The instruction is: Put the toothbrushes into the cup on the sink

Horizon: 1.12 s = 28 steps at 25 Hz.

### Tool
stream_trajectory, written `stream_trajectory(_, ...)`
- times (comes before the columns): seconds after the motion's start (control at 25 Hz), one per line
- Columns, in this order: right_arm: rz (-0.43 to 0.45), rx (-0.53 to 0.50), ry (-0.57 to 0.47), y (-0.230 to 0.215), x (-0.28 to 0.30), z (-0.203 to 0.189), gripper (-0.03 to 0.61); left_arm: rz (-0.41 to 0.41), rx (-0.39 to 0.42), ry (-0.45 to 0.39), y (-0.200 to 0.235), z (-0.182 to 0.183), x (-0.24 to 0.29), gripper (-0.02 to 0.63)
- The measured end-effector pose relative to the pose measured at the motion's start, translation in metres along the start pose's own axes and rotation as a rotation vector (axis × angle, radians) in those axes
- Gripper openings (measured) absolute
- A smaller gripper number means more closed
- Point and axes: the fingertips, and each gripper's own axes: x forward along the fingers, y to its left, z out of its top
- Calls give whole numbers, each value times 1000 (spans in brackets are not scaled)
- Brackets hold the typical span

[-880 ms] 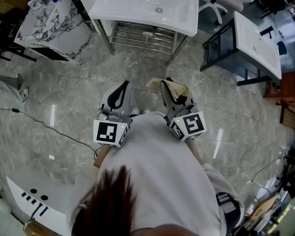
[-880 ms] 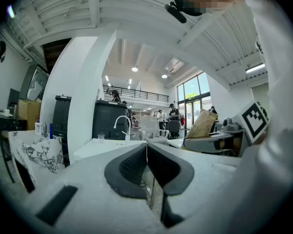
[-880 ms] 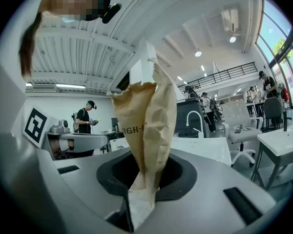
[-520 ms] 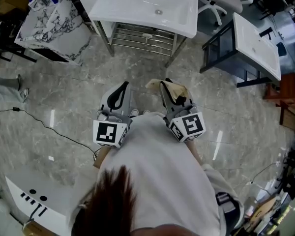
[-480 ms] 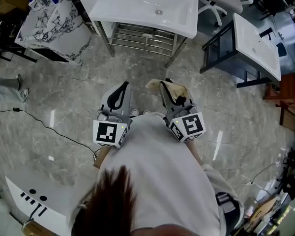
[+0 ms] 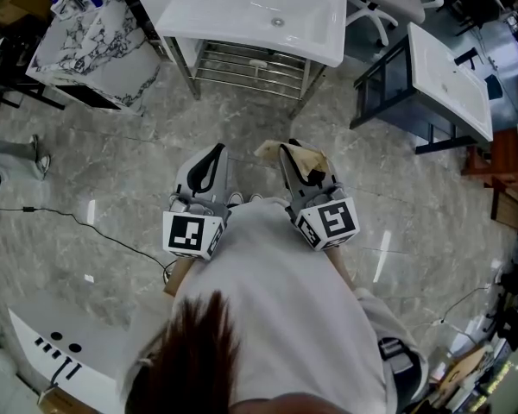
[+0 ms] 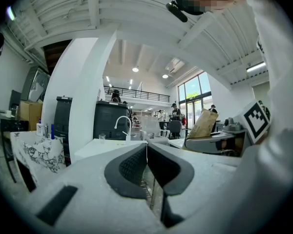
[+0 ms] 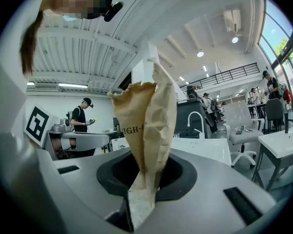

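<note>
Toothbrushes show in no view, possibly inside the brown paper packet (image 8: 147,121) pinched by the right tongs (image 8: 144,175). Left tongs (image 7: 146,156) are closed and empty. The sink (image 6: 233,11) stands well ahead. Risk: the thin paper could slip or tear in transit.

Tan paper bag (image 8: 149,126); white sink (image 6: 233,11); grey floor (image 6: 112,162) (marble veining throughout).
</note>
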Motion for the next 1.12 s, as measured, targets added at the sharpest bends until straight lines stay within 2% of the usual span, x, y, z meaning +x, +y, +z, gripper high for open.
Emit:
stream_trajectory(0.16,22,24,-21,-4,-8,-1,78,3,10,2,-7,-2,3,15)
stream_trajectory(0.32,28,1,-10,-10,-16,-8,78,24,13,-10,-12,-6,0,15)
stream_trajectory(0.6,36,20,33,-18,-30,-27,78,83,-25,13,-13,-27,-8,15)
stream_trajectory(1.12,41,32,105,-22,32,-31,78,117,-68,72,51,-42,12,15)
